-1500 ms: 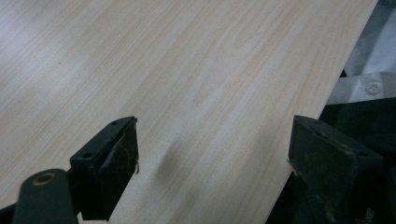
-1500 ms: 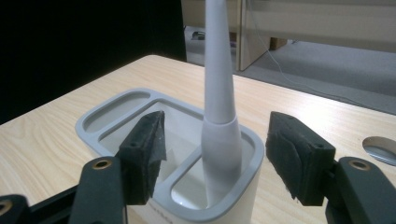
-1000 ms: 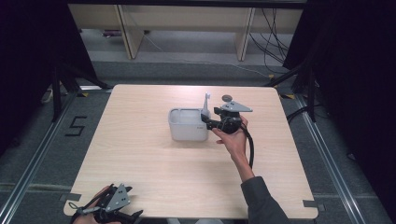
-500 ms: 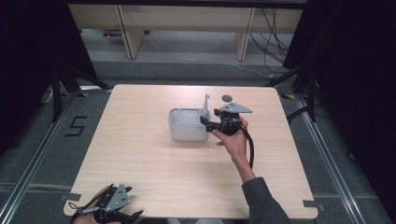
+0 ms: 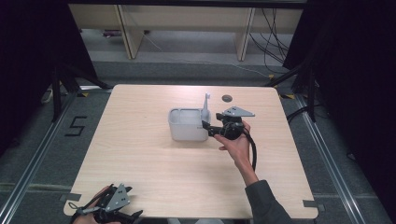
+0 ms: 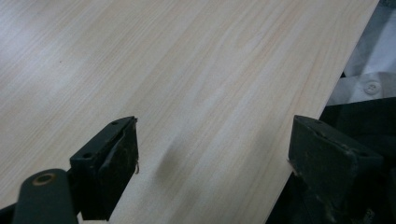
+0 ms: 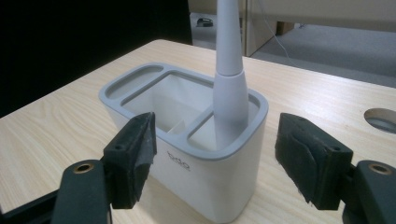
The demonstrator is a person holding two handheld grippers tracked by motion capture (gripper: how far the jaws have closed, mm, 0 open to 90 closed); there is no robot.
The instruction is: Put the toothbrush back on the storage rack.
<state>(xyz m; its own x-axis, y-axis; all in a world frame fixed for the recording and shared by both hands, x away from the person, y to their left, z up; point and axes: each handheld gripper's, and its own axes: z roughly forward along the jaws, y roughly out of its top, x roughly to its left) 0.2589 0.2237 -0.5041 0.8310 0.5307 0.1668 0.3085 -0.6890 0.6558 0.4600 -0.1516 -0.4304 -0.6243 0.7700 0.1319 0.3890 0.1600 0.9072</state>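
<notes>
Right hand-held gripper (image 7: 212,158) wide apart, jaws just opening, apparently clear of holder (image 7: 187,140); toothbrush (image 7: 229,84) inside.

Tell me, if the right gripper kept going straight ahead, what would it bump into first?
Probably the white holder right in front of the right gripper. Its open fingers point at the end where the grey brush handle stands.

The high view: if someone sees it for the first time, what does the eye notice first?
First comes the white holder with its grey rim, alone near the middle of the wooden table, with a grey brush handle standing upright in its right-hand compartment. Next is the right gripper, held level at the holder's right side, jaws open on either side of that end. The left gripper sits far off at the table's near left corner, also open.
</notes>
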